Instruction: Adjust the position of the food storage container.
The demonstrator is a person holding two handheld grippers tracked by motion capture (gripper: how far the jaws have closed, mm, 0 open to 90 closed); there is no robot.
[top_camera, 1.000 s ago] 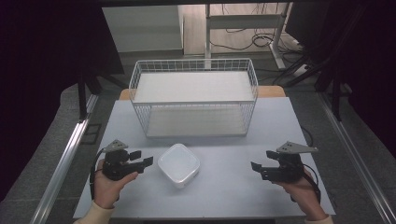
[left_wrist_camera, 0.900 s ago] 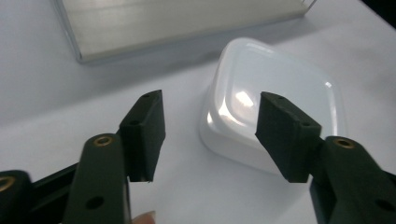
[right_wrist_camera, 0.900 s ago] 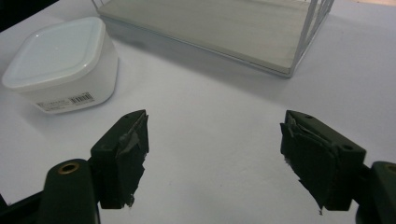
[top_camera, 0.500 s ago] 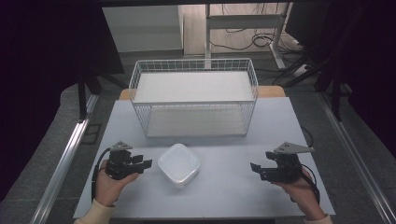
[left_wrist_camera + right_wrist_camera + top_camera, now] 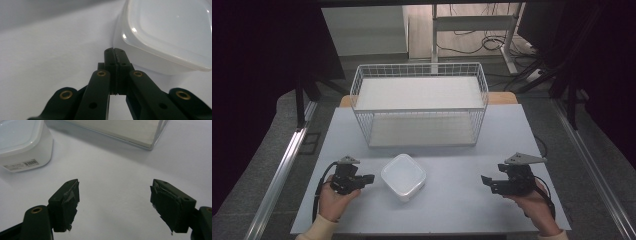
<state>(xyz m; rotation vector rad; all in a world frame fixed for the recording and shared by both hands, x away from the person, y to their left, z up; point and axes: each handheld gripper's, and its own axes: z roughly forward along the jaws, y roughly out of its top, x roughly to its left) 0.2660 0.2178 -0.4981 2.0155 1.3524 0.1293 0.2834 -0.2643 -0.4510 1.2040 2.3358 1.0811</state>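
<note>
White plastic container (image 5: 404, 177) sits lower centre of the high view on the surface (image 5: 462, 210), just right of the left gripper (image 5: 368, 178), whose jaws have just closed together on nothing. The right gripper (image 5: 485, 181), jaws spread, lies well apart.

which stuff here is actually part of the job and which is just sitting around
In the job:
- white lidded container, on the table between the two grippers
- left gripper, jaws shut on nothing, tips close beside the container
- right gripper, jaws open, off to the side

Just there:
- wire basket, untouched at the back
- table
- cables on the floor
</note>
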